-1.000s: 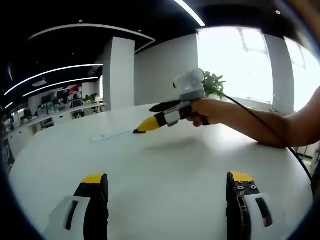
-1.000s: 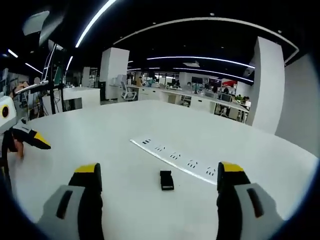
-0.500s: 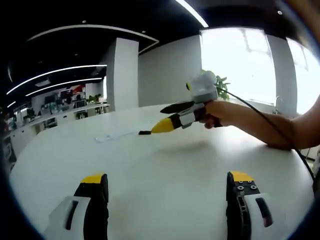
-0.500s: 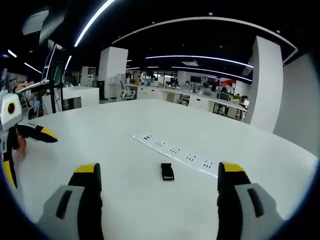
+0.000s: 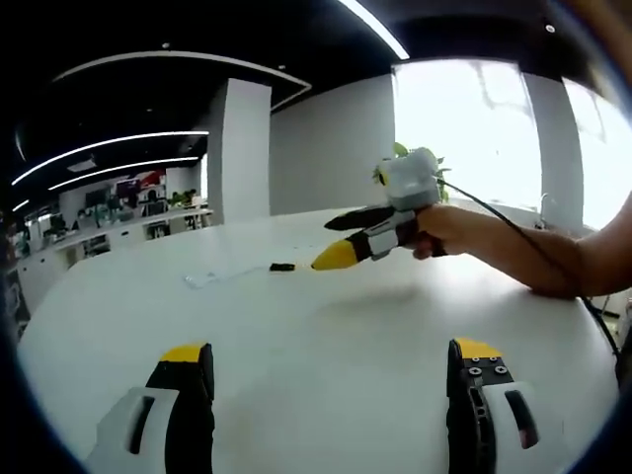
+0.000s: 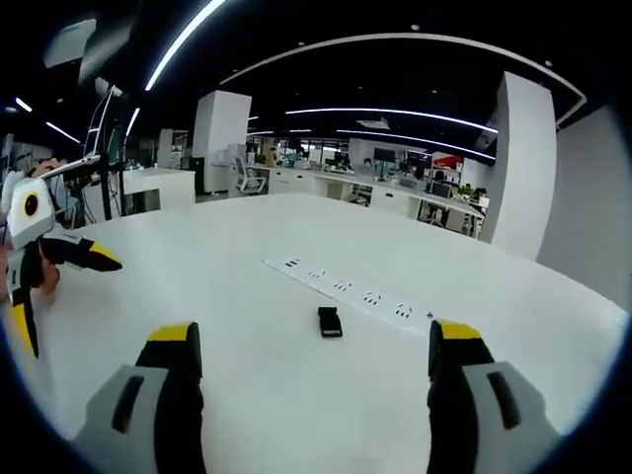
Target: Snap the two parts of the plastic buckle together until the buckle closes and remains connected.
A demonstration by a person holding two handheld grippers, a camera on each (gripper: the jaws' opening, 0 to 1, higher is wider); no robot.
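**Both claws wide apart above the tabletop, buckle lying beside the power strip**

We see a broad white tabletop (image 6: 227, 257) that carries everything, and we take the long white power strip (image 6: 351, 293) lying on it as our landmark. In the right gripper view the strip runs slantwise across the tabletop, past the yellow tips of the right claw (image 6: 314, 346).

The right claw stands wide open with nothing between its jaws, well short of the strip. In the left gripper view we see this same claw from the side (image 5: 341, 237), held in a hand (image 5: 449, 229) above the tabletop, its yellow tip aimed toward the strip's end (image 5: 222, 276).

The left claw (image 5: 331, 357) also gapes fully open and grips nothing; its two yellow-tipped jaws hover over bare tabletop (image 5: 326, 326), well apart from the strip. In the right gripper view it appears far from the strip (image 6: 61, 281), with its jaws spread.

The black plastic buckle (image 6: 330, 321) lies flat on the tabletop just beside the strip, on the side nearer the right claw, and touches neither claw. In the left gripper view it is a small dark piece (image 5: 282, 267) near the strip's end. We cannot tell whether its two parts are snapped together.
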